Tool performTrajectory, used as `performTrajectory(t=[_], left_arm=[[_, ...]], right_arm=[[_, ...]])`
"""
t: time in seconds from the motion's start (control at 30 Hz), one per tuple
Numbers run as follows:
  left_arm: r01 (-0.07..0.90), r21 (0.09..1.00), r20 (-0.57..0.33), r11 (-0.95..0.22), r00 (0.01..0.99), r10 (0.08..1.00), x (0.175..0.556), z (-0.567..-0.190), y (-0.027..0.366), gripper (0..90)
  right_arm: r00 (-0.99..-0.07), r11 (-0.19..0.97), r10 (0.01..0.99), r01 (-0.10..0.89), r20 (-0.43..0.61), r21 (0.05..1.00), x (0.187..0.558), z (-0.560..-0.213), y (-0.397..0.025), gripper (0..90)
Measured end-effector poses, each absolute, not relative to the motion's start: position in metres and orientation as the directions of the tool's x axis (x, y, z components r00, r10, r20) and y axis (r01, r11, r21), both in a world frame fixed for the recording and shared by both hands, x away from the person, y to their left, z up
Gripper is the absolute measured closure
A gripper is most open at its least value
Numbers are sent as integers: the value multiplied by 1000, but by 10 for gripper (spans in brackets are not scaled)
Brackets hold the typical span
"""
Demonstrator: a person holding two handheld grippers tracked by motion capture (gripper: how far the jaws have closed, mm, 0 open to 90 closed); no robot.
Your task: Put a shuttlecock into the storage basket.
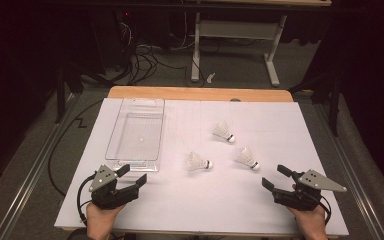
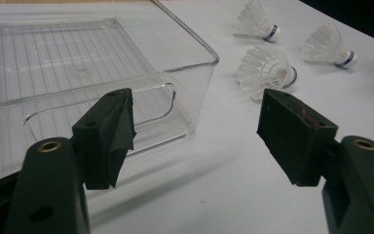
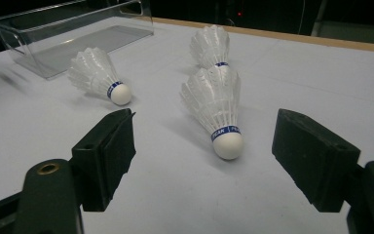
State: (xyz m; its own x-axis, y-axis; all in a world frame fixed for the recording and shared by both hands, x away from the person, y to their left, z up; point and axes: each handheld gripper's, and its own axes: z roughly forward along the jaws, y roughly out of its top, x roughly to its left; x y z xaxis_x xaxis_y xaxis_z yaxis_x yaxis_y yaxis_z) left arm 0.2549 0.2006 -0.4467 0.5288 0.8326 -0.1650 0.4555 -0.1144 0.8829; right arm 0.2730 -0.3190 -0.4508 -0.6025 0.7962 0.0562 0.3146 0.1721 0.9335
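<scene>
Three white shuttlecocks lie on their sides on the white table sheet: one near the middle (image 1: 199, 162), one farther back (image 1: 223, 132), one to the right (image 1: 246, 158). A clear plastic tray (image 1: 132, 135) stands empty at the left. My left gripper (image 1: 133, 175) is open just in front of the tray's near right corner (image 2: 209, 53), with nothing between its jaws (image 2: 197, 105); the middle shuttlecock (image 2: 265, 70) lies beyond its right jaw. My right gripper (image 1: 274, 176) is open and points at the right shuttlecock (image 3: 216, 105), which lies a little ahead of its jaws (image 3: 204, 122), cork end toward me.
The white sheet (image 1: 205, 200) covers a wooden table whose far edge (image 1: 200, 93) shows bare. Beyond it are a floor with cables and the white legs of a stand (image 1: 196, 60). Dark space borders both sides.
</scene>
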Motion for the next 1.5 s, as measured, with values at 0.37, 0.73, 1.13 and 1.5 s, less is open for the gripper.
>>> performTrajectory(t=[0.37, 0.73, 1.13, 1.5], left_arm=[[456, 883, -171, -111, 533, 829, 254, -446, 199, 312], [450, 884, -162, -127, 549, 820, 253, -445, 195, 329], [446, 885, -168, -131, 570, 804, 253, -442, 190, 346], [452, 882, -177, -131, 577, 798, 253, -441, 184, 338]], right_arm=[[-611, 190, 790, 328, 54, 926, 275, -452, -317, 242], [-623, 202, 781, 329, 51, 923, 276, -452, -315, 242], [-617, 198, 785, 343, 62, 918, 278, -453, -314, 244], [-626, 218, 777, 362, 63, 906, 279, -454, -312, 244]])
